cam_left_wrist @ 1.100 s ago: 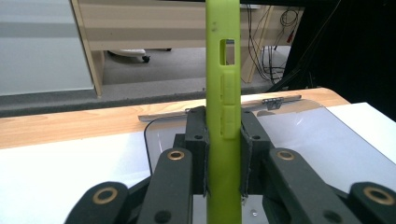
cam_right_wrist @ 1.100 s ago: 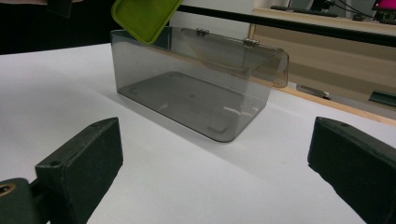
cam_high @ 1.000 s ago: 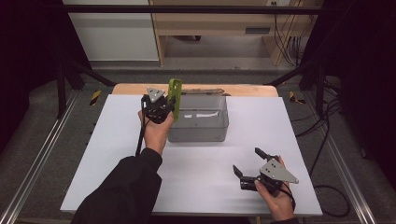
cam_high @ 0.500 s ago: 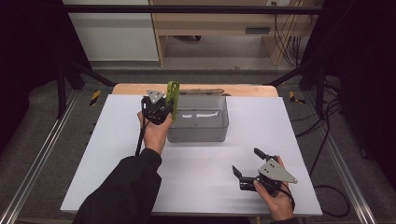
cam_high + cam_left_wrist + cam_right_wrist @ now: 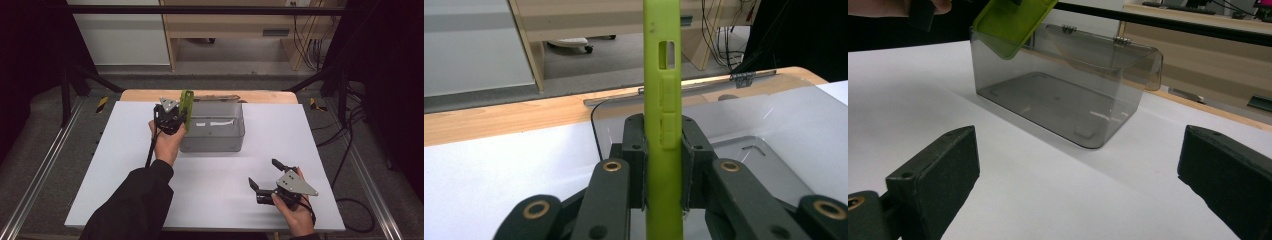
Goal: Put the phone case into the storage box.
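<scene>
Left gripper (image 5: pixel 176 116) clamped on green phone case (image 5: pixel 663 100) — above box's (image 5: pixel 215 142) left rim; right gripper (image 5: pixel 270 176) agape, near box.

Bright white table (image 5: pixel 125 150), dark surroundings, soft shadows, mild blur

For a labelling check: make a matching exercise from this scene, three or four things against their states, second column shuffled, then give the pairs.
Things:
1. lime-green soft phone case
2. smoky clear plastic box
3. left gripper
4. right gripper

States:
A. jaws open, nothing between them, low over the white table
B. stands on the table with its hinged lid swung back
C. clamped on edge, held at the box's left end
D. shut on the case

Pairs: 1-C, 2-B, 3-D, 4-A
</scene>
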`<state>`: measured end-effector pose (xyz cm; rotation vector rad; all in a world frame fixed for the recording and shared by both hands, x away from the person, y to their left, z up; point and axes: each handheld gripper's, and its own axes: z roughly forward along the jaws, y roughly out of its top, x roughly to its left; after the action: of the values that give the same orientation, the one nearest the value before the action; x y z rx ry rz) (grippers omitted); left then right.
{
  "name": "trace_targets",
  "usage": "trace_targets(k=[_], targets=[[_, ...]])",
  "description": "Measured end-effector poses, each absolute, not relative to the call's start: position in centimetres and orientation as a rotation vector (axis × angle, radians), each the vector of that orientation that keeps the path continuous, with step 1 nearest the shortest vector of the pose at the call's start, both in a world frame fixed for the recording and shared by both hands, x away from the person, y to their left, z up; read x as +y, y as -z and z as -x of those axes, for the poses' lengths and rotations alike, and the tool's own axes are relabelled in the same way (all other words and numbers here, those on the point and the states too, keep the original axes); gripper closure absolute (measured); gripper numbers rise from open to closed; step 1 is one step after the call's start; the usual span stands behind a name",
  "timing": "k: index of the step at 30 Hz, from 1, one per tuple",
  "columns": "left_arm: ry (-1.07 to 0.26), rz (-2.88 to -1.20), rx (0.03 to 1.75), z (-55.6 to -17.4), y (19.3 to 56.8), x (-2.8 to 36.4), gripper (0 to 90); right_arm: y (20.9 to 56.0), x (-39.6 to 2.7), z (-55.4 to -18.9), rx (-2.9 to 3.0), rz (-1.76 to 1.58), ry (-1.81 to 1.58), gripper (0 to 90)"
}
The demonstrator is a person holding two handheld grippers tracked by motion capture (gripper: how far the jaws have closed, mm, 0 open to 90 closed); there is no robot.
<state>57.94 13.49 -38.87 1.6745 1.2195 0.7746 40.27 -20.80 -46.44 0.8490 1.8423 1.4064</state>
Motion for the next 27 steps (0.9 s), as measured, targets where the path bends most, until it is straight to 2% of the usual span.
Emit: trace_targets(k=[27], targets=[[-0.693,-1.674,1.261,-57.9,40.6,13.4,77.3,46.6,-20.7,-40.4,1.856,-0.860,-1.411,3.7]])
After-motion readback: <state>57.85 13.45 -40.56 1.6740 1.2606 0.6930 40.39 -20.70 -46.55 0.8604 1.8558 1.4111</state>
